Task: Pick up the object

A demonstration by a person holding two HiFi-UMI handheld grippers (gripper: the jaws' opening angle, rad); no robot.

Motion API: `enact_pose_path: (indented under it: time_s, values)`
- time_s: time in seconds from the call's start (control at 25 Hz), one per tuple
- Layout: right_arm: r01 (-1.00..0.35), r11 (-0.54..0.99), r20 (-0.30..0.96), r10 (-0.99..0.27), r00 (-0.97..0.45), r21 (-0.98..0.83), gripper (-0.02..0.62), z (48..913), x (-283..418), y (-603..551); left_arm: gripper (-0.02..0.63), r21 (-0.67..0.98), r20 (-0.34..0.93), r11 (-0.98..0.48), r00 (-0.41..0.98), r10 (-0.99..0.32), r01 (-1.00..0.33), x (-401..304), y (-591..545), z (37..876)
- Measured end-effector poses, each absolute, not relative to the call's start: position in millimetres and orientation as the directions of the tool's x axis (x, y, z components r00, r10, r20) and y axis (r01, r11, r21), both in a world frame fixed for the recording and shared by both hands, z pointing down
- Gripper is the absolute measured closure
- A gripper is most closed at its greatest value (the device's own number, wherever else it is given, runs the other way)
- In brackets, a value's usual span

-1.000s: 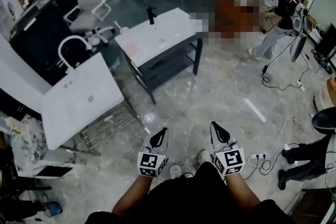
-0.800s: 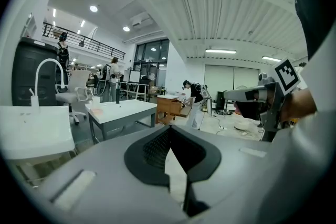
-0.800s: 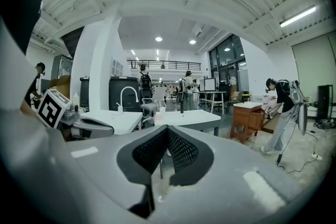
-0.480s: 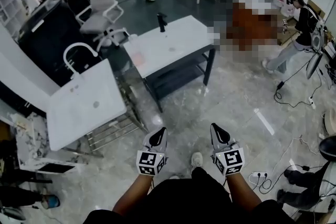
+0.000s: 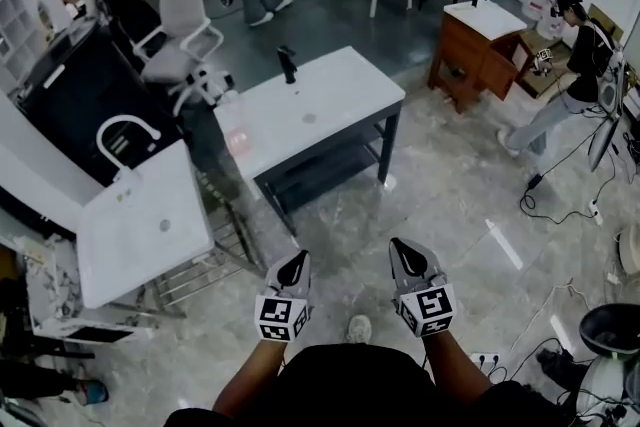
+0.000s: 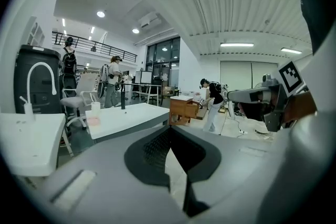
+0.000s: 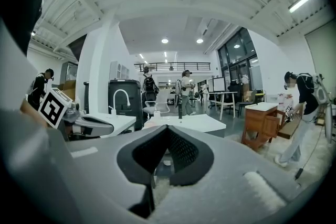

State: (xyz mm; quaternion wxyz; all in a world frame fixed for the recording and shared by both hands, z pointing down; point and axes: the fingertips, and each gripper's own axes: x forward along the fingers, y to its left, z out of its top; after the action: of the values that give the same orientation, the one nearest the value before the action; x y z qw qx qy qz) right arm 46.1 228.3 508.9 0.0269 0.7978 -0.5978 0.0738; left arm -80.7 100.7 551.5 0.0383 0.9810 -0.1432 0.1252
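here left tool [image 5: 298, 261] and right tool [image 5: 405, 251], both pressed together, face the white table [image 5: 335, 100].

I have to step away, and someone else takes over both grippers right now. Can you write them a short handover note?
Left gripper: jaws shut, nothing between them.
Right gripper: jaws shut, also empty. Both are held side by side in front of the person.
Things: ahead stands a white table with a black faucet and a small pink item near its left edge. A white counter is to the left. Which object is meant cannot be told.
Done: nothing picked up.
Left: probably go to the table, open the jaws, grasp and lift the object.
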Motion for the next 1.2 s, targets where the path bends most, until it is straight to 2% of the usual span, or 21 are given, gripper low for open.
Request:
enact_pose_path:
  time_s: [0.4,0.68,0.96,1.2]
  values:
    - [-0.965,-0.252,0.173,-0.956,0.236,-0.078,0.592,519.8,95.4,228.8,0.588,0.023,0.265,-0.938,0.906,-0.328,-0.347,-47.9,99.3,551.4]
    - [-0.969,-0.23,0.141,-0.966,0.216,-0.091,0.592,522.0,110.7,205.5,0.588,0.014,0.284,-0.931,0.895,-0.345,-0.364,-34.2,82.1,558.2]
    - [-0.974,-0.204,0.187,-0.965,0.183,-0.098,0.592,530.4,126.3,165.0,0.588,0.02,0.279,-0.92,0.886,-0.37,-0.391,-16.7,41.4,560.5]
    - [-0.978,-0.189,0.174,-0.97,0.172,-0.09,0.592,525.5,149.3,108.2,0.588,0.029,0.288,-0.908,0.874,-0.393,-0.418,-4.9,-6.9,561.0]
